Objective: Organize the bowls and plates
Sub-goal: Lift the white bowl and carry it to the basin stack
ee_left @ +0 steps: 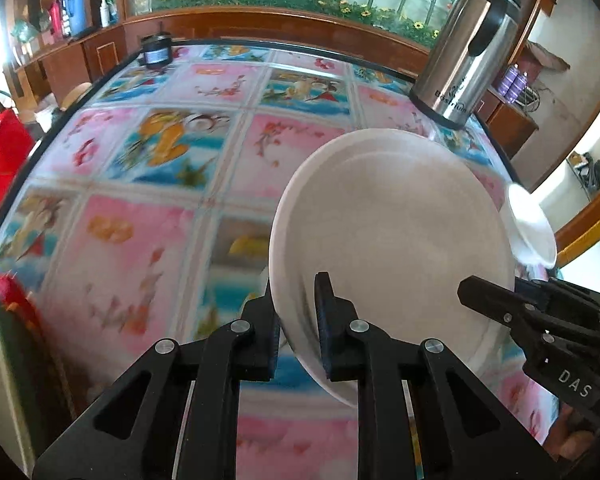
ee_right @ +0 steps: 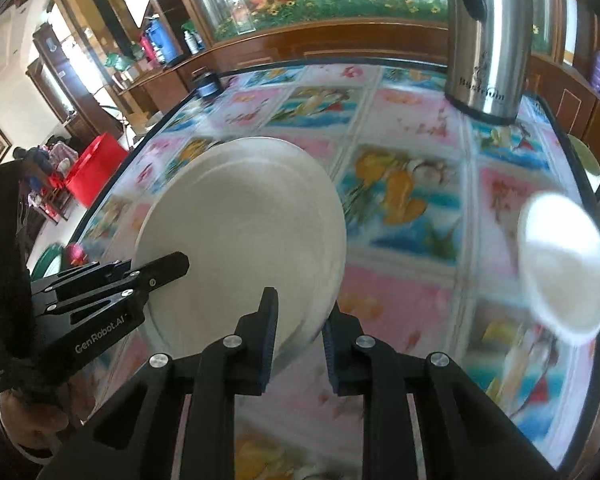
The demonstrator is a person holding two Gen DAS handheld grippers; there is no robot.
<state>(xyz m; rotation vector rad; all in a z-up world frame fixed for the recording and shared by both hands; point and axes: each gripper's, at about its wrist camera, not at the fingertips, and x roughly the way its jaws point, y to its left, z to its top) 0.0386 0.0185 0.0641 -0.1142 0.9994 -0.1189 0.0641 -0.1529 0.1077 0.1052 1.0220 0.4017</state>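
A white plate (ee_left: 392,236) is held tilted above the patterned table. My left gripper (ee_left: 298,320) is shut on its near left rim. My right gripper (ee_right: 300,328) is shut on the plate's right rim (ee_right: 244,232); it also shows in the left wrist view (ee_left: 496,304) at the plate's right edge. The left gripper shows in the right wrist view (ee_right: 160,270) at the plate's left edge. A small white bowl (ee_right: 564,264) sits blurred on the table to the right of the plate; it also shows in the left wrist view (ee_left: 532,232).
A steel thermos jug (ee_left: 468,52) stands at the table's far right, also in the right wrist view (ee_right: 486,40). A small dark jar (ee_left: 156,52) stands at the far left corner. A red bin (ee_left: 0,160) sits beyond the left edge. Wooden cabinets run behind the table.
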